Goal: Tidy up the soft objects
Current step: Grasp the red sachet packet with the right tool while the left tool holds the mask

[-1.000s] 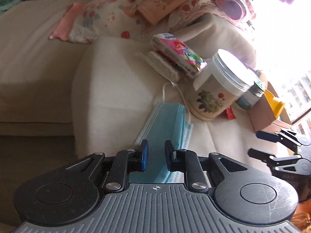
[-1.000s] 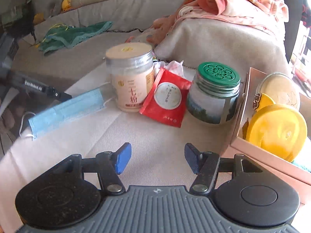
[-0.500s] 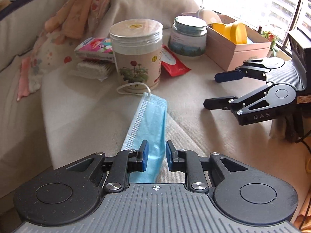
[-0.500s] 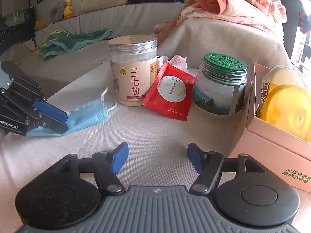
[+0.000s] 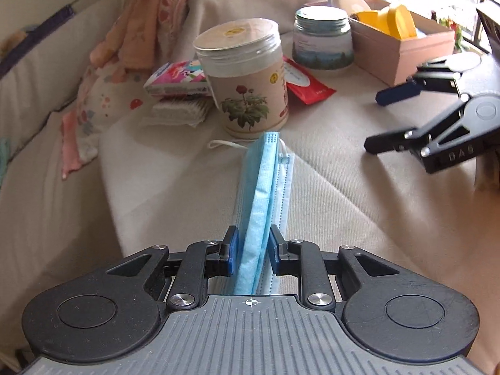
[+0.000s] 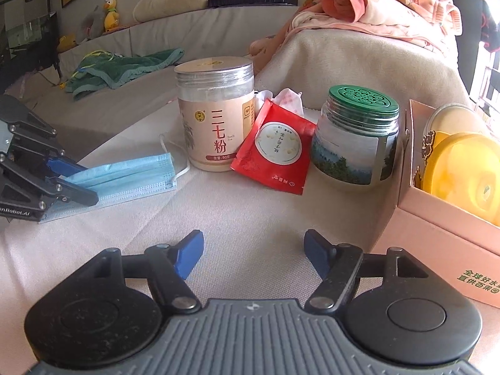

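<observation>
A blue face mask [image 5: 259, 187] lies on the beige cloth-covered cushion [image 5: 328, 187], its far end by the tall jar. One layer of it stands on edge between the fingers of my left gripper [image 5: 252, 240], which is shut on that fold. In the right wrist view the left gripper [image 6: 89, 184] comes in from the left, one finger over and one under the mask [image 6: 131, 172]. My right gripper [image 6: 253, 243] hovers over bare cloth with its jaws opening and nothing between them. It shows at the right in the left wrist view [image 5: 375, 122].
Behind the mask stand a tall flower-label jar [image 6: 215, 115], a red sachet [image 6: 275, 153] and a green-lidded jar [image 6: 356, 137]. A pink box [image 6: 443, 250] with yellow lids sits right. A tissue pack [image 5: 178, 78] and cotton swabs [image 5: 178, 111] lie left of the jar. A pink blanket [image 6: 375, 9] drapes behind.
The left gripper swung round and rolled, and a fold of the mask that lay flat now stands between its fingers. The right gripper's jaws have widened.
</observation>
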Available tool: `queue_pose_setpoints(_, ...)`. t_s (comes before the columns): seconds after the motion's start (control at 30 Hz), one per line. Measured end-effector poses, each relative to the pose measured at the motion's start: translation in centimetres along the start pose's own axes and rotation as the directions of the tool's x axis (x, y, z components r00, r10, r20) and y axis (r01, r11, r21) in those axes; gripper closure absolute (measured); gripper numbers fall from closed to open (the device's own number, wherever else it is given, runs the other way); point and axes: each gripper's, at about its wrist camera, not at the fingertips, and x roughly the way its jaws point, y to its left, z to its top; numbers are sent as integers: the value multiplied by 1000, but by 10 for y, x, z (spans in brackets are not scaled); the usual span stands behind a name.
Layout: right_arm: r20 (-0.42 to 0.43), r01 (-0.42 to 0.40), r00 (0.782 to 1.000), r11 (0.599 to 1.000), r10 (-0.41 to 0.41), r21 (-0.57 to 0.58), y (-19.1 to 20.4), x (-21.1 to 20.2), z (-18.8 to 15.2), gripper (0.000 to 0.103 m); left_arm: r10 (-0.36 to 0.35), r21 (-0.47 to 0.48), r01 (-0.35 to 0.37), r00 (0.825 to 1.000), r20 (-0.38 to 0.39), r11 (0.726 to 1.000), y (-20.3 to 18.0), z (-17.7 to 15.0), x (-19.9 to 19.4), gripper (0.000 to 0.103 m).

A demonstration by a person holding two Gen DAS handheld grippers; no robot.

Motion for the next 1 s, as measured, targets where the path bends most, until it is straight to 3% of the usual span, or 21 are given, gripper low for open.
queue_pose_setpoints(0.07,-3,-2,1000,1000,2,-6,1,1,0,29,-108,-88,107,994,-8,990,12,4,6,80)
queue_pose_setpoints(0.1,-5,-6,1000,1000,5,-8,1,1,1,27,-139,-108,137,990,-14,985,15,6,7,73)
queue_pose_setpoints(0.2,-21,-36,999,999,36,-18,0,2,1,17,-170,-88,167,985,-32,982,18,10,9,73)
queue_pose_setpoints(0.3,-60,-116,991,993,116,2,-4,6,6,0,-155,-113,155,988,3,981,18,6,10,73)
queue_pose_setpoints(0.33,-63,-115,991,993,116,12,-4,5,6,0,-138,-109,140,990,26,984,14,3,9,73)
queue_pose_setpoints(0.4,-73,-100,992,995,100,0,0,5,7,0,-89,-109,97,994,70,989,11,0,10,85)
queue_pose_setpoints(0.47,-87,-73,994,997,70,-40,7,6,7,1,-62,-179,82,992,112,981,16,-2,12,90)
queue_pose_setpoints(0.53,-68,-17,998,999,14,-42,13,4,8,14,-18,-235,54,988,153,971,21,-5,15,92)
queue_pose_setpoints(0.63,-6,115,993,988,-116,-103,27,4,17,14,49,-370,44,970,239,928,38,-4,14,94)
queue_pose_setpoints(0.77,80,264,964,942,-253,-209,47,21,31,24,87,-532,174,899,430,829,64,6,-6,94)
queue_pose_setpoints(0.87,85,323,946,904,-311,-281,58,45,39,41,122,-575,226,856,503,787,78,17,-16,94)
queue_pose_setpoints(0.97,76,363,931,883,-357,-297,59,60,46,59,154,-597,226,842,517,770,89,26,-18,94)
queue_pose_setpoints(1.0,71,372,927,882,-368,-288,56,60,48,76,157,-604,231,840,519,763,91,26,-18,94)
